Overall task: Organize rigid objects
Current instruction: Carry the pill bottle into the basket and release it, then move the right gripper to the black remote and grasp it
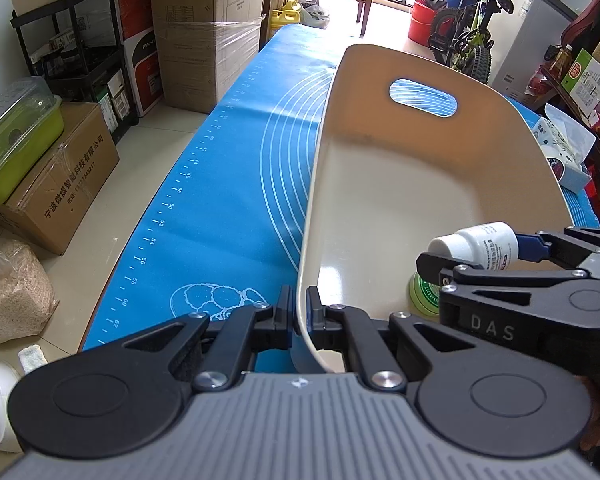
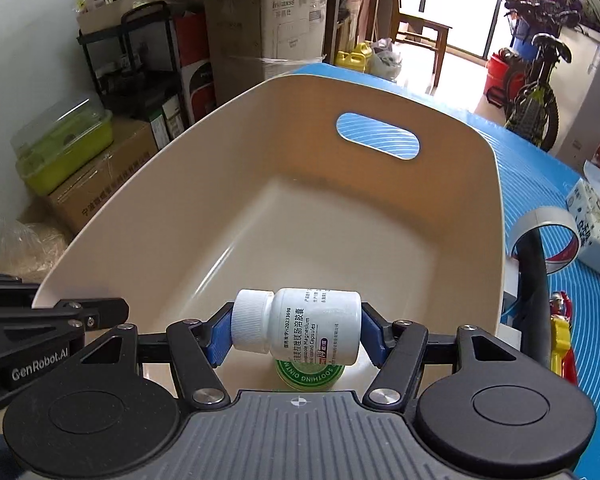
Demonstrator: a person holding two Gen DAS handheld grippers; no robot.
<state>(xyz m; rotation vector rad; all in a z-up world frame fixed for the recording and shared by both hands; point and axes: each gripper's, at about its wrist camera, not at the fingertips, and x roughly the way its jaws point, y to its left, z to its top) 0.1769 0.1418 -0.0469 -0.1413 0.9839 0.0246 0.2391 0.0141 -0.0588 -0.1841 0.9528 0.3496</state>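
Two grippers are seen at the near end of a beige plastic basket set on a blue baking mat that covers the desk. The left gripper has its jaws pinched on the basket's near-left rim. A white pill bottle is held sideways, cap to the left, between the blue pads of the right gripper, just above a green ointment tin lying on the basket floor by the near wall. Outside the basket, toward the desk's right edge, a tape roll, a tissue pack and a red-and-yellow toy figure are found.
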